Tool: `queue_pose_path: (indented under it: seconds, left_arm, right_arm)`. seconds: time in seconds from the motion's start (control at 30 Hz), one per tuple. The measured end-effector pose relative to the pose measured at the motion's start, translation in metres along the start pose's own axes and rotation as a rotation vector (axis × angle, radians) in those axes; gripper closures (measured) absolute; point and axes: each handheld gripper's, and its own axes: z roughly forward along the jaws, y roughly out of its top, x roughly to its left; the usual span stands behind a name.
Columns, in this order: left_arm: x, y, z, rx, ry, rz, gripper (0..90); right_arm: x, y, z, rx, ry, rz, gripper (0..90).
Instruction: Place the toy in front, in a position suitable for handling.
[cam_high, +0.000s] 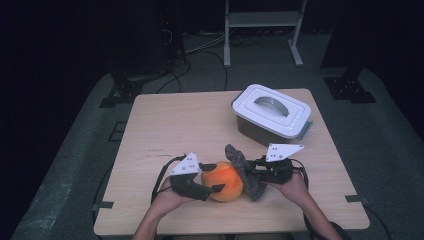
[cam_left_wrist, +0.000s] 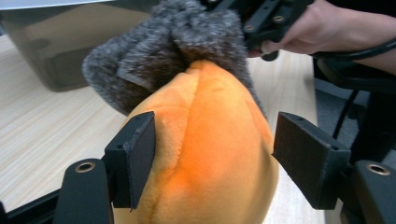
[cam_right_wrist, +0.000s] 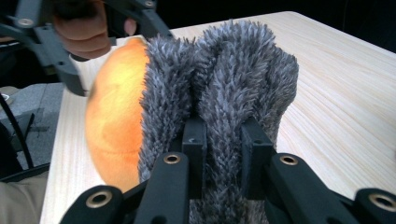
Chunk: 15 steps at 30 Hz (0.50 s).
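An orange plush ball (cam_high: 225, 182) with a grey furry piece (cam_high: 239, 159) on its right side lies near the table's front edge. My left gripper (cam_high: 216, 176) is open and straddles the orange body (cam_left_wrist: 210, 140). Its left jaw touches the plush, and a gap shows at its right jaw. My right gripper (cam_high: 250, 172) is shut on the grey fur (cam_right_wrist: 233, 70), with a fold of it pinched between the jaws (cam_right_wrist: 224, 144). The fur (cam_left_wrist: 177, 42) drapes over the far end of the orange body (cam_right_wrist: 116, 126).
A grey storage box with a white handled lid (cam_high: 272, 112) stands at the back right of the wooden table (cam_high: 175, 120), just behind the plush (cam_left_wrist: 56, 46). A metal stand's legs (cam_high: 262, 30) and cables lie on the floor beyond.
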Motion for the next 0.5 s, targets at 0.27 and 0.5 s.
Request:
queue_pose_path:
  seconds: [0.27,0.5]
  left_arm:
    - [0.002,-0.001,0.000,-0.012,0.043,-0.019,36.4]
    - [-0.001,0.000,0.003,-0.010,0.043,-0.003,34.8]
  right_arm:
    - [0.001,0.005,-0.007,-0.013,-0.019,-0.007,75.0]
    - [0.015,0.017,-0.009,-0.034,0.004,-0.064,75.1]
